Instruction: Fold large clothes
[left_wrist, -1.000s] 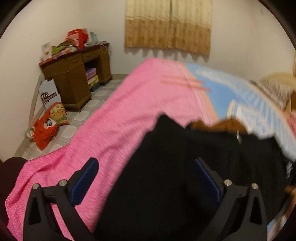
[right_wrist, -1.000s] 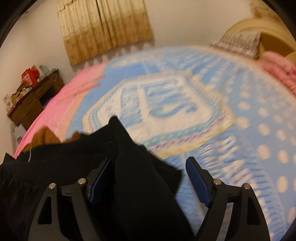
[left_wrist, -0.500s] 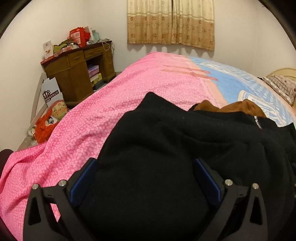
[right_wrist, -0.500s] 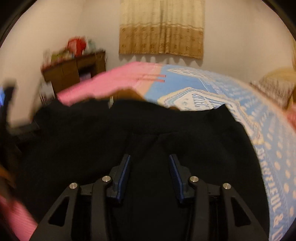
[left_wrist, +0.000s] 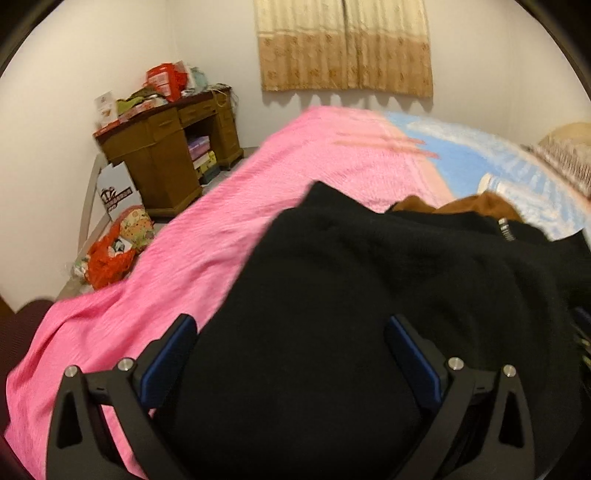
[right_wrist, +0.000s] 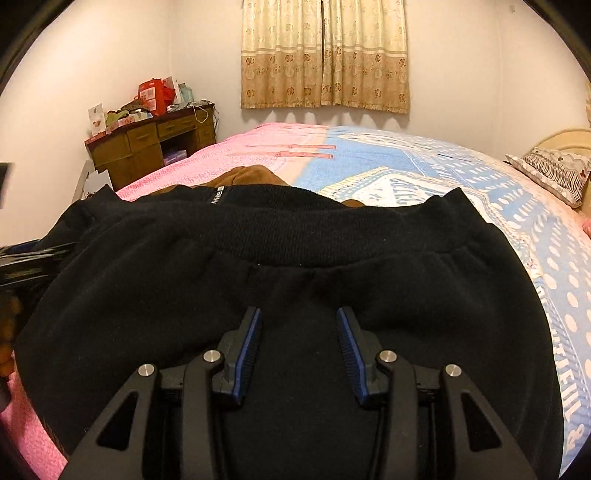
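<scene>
Big black fleece garment (right_wrist: 295, 280) w/ ribbed band lies spread flat on the bed, over the seam where the pink textured blanket (left_wrist: 221, 221) meets the light-blue patterned blanket (right_wrist: 480, 177). That's its spot prob. b/c the bed gives the widest flat area for a large piece. The ribbed band runs side to side at 12 o'clock of the right claw, so the cloth is squared to the person, handy for a straight fold.

A brown fuzzy garment (right_wrist: 251, 175) pokes out past the band at 11 o'clock. It looks partly under the black one, though I can't say how far.

Left claw (left_wrist: 291, 332): fingers spread wide, not gripping. It points down at the garment's 9 o'clock edge, near where black meets pink, w/ black cloth lying across the gap. I'd say it's lining up on that side edge.

Right claw (right_wrist: 299, 325): fingers about half-narrowed, down over the middle of the garment below the band, black cloth filling the gap. Can't tell if the pads actually pinch a fold or just sit on it, since black on black hides any ridge.

Judgement: the two claws are set on the near side, left and centre, so as to lift and carry one portion across w/out skewing. Thick fleece is likely to slump if only one claw has hold.
</scene>
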